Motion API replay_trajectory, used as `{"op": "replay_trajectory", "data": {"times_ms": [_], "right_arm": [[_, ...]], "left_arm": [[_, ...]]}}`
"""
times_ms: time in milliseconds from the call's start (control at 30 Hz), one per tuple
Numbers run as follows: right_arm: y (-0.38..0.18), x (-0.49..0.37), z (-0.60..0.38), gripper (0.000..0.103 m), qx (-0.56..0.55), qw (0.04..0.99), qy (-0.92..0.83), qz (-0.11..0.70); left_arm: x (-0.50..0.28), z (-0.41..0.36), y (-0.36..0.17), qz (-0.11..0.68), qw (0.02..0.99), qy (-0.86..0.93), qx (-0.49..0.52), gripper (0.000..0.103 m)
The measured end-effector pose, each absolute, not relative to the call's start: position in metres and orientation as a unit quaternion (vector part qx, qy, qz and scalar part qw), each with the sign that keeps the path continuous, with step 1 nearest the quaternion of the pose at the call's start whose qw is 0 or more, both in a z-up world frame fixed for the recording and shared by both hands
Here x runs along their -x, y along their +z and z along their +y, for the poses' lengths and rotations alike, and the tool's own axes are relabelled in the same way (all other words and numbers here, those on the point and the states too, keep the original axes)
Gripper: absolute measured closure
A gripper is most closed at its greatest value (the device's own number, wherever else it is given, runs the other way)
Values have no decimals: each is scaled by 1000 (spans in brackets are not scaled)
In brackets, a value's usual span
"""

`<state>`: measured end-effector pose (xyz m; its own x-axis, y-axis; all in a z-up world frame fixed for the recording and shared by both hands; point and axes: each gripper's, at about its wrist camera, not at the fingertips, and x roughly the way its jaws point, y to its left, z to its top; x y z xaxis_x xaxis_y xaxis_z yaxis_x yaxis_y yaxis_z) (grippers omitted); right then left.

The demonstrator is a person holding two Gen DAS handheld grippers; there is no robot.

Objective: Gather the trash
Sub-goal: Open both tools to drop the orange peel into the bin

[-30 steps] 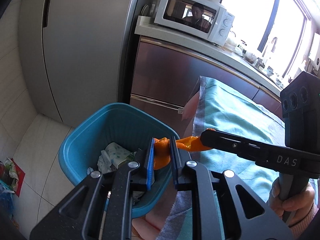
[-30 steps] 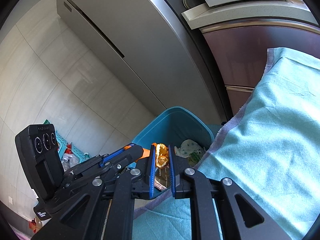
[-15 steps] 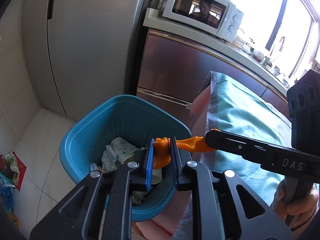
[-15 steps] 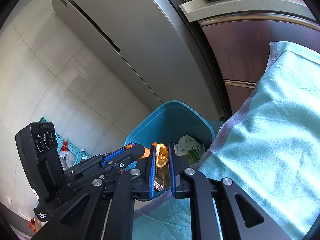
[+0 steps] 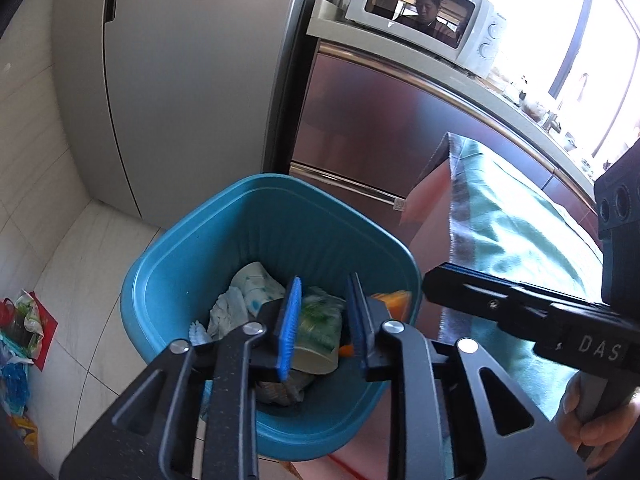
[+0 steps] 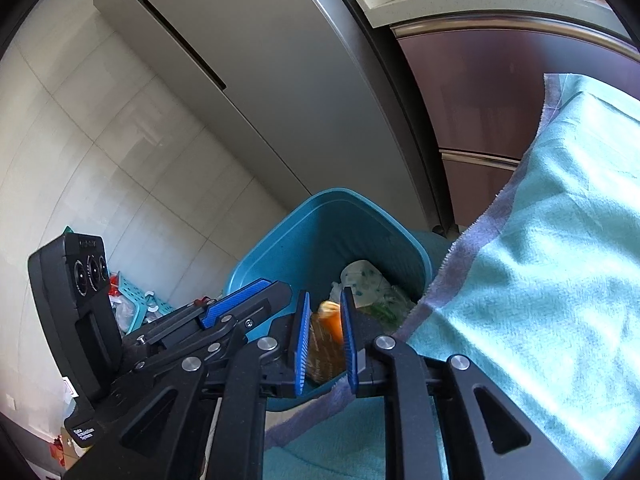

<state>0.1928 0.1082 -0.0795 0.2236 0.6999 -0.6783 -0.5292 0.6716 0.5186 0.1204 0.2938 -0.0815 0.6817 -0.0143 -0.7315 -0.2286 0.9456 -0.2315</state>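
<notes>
A round-cornered teal plastic waste bin (image 5: 168, 304) stands on the pale tiled floor beside the table draped in a mint-green cloth (image 6: 560, 280), close enough that scraps can be dropped straight over the edge. Crumpled white tissue, a paper cup and green wrappers already lie inside. Both tools hang above its mouth for that reason. The left gripper (image 5: 322, 312) is spreading its jaws, nothing between them, an orange peel scrap (image 5: 394, 300) just beside its right finger. The right gripper (image 6: 324, 320) is also parting, a blurred orange-gold wrapper (image 6: 330, 322) between its pads, probably slipping free.
</notes>
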Motion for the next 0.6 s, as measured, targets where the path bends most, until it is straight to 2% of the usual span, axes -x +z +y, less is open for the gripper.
{"op": "replay_trajectory", "data": {"times_ms": [100, 200, 267, 400, 467, 600], "right_arm": [[-78, -193, 107, 86, -94, 778, 392, 481], [-76, -191, 100, 80, -101, 780, 392, 477], [-73, -189, 93, 71, -104, 785, 390, 470], [-65, -183, 75, 60, -107, 796, 386, 453], [-59, -177, 64, 46, -110, 801, 389, 441], [-49, -162, 38, 34, -102, 818, 386, 413]], "left_arm": [[-119, 295, -83, 394, 904, 62, 157, 67], [-115, 294, -81, 386, 907, 61, 155, 60], [-111, 292, -78, 380, 911, 58, 151, 55], [-101, 284, -66, 361, 921, 48, 139, 42], [-95, 279, -58, 350, 926, 41, 133, 35], [-79, 265, -43, 320, 940, 30, 114, 21]]}}
